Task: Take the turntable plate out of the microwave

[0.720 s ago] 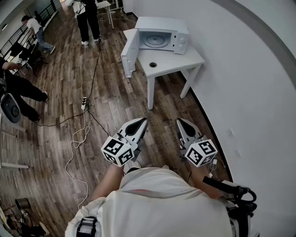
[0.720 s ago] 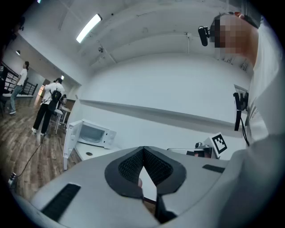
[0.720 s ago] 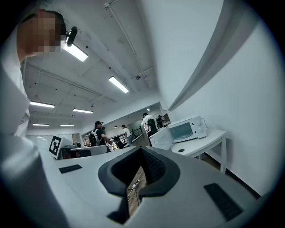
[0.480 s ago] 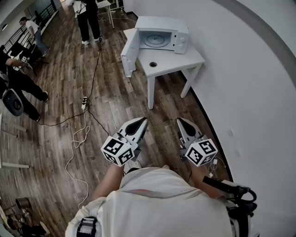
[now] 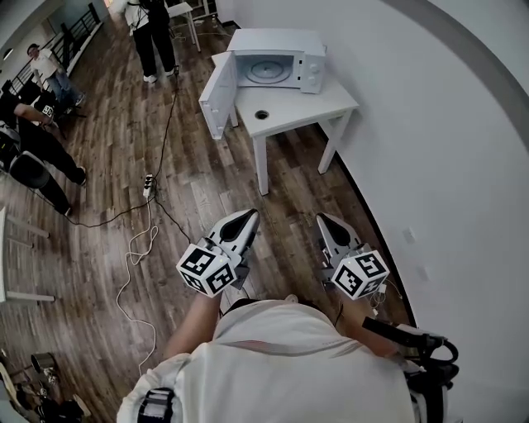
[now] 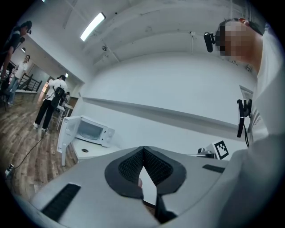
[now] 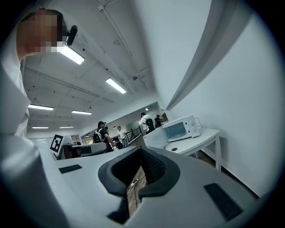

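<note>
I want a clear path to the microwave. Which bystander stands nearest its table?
The bystander standing at the picture's top, just left of the table; the others are by the left edge.

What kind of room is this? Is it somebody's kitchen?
Probably not a kitchen: it looks like a big open workroom or lab. The microwave sits on a small white table, a power cable trails across the wooden floor, and several people stand about under strip lights.

A large open indoor workspace, more lab than home: wood-plank floor (image 5: 207, 190) strewn with cables (image 5: 135, 248) and a power strip (image 5: 150, 183), bare white walls (image 5: 430, 124), ceiling strip lights (image 7: 70, 53), several people (image 5: 154, 33) standing about, and a lone microwave (image 5: 277, 58) on a small white desk (image 5: 314, 103).
</note>
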Demonstrator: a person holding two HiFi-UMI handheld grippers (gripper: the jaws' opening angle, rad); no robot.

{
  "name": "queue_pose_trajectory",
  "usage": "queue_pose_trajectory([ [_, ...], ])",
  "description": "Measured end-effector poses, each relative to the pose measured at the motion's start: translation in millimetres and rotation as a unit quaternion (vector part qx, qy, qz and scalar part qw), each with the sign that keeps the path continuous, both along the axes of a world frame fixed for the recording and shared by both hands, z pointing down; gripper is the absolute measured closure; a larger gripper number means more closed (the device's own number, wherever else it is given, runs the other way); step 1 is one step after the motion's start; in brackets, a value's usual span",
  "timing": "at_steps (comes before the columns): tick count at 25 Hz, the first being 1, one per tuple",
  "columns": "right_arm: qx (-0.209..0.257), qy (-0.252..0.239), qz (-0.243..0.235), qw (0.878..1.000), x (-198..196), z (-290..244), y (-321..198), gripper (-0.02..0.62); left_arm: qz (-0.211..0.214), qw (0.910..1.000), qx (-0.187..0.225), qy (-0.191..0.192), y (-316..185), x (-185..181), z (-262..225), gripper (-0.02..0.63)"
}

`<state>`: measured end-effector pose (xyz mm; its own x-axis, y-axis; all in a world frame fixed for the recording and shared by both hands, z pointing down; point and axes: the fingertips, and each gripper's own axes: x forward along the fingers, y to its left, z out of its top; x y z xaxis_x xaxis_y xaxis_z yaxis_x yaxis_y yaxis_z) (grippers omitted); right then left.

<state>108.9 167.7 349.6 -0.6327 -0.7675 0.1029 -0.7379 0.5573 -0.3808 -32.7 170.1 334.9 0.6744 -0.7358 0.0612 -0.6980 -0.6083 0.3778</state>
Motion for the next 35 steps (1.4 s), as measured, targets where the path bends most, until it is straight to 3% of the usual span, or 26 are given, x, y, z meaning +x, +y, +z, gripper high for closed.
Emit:
queue_pose_trajectory([
  [8, -0.003, -0.006, -0.014, 1.000, 39.6, 7.3, 2.3, 0.592, -0.003, 0.9997, 0.007, -0.021, 6.4, 43.5, -1.3, 0.595],
  [15, -0.014, -0.017, -0.019, 1.000, 48.5, 22.0, 4.5, 0.592, -0.002, 0.9995, -0.008, -0.030, 6.2, 55.5, 11.7, 0.595],
  [24, -0.022, -0.009, 0.009, 1.000, 69.8, 35.5, -5.3, 0.592, 0.017, 0.9996, -0.001, -0.022, -18.0, 69.8, 17.4, 0.595],
  [35, -0.026, -0.006, -0.010, 1.000, 39.9, 35.4, -77.7, 0.592, 0.002, 0.9999, -0.002, -0.011, -84.8, 43.7, 25.6, 0.595],
])
